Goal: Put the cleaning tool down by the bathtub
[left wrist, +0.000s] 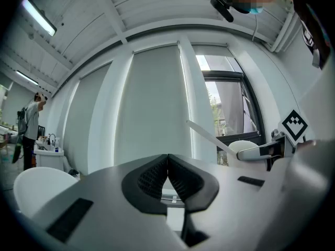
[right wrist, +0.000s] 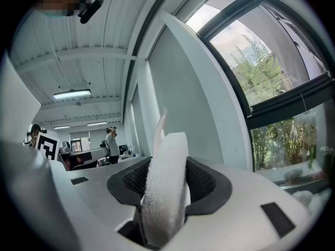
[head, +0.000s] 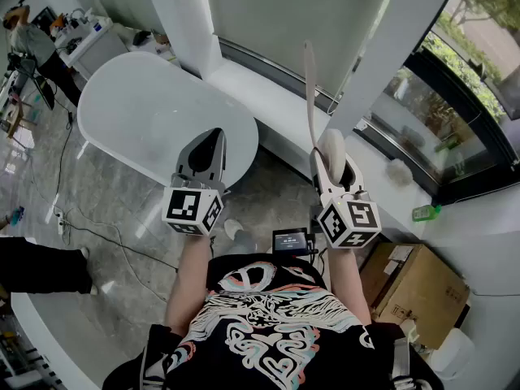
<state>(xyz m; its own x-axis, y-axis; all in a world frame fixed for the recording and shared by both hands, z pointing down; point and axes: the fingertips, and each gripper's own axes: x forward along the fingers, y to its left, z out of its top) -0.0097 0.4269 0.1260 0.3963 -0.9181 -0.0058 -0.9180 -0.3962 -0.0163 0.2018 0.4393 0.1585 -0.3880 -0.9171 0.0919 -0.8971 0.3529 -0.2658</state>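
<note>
While both are held level, the right gripper (head: 333,169) clamps the cleaning tool (head: 309,96) by its white sponge head, handle upright beyond its jaws; the left gripper (head: 207,149) is closed and empty, the bathtub (head: 130,112) just ahead. The cardboard box (head: 414,287) label is unreadable.

The lower end of the white fluffy cleaning tool (right wrist: 165,156) is hidden inside the right gripper (right wrist: 168,179). On the white ledge (head: 374,177) at right, a small green object (head: 424,212) is too small to identify.
</note>
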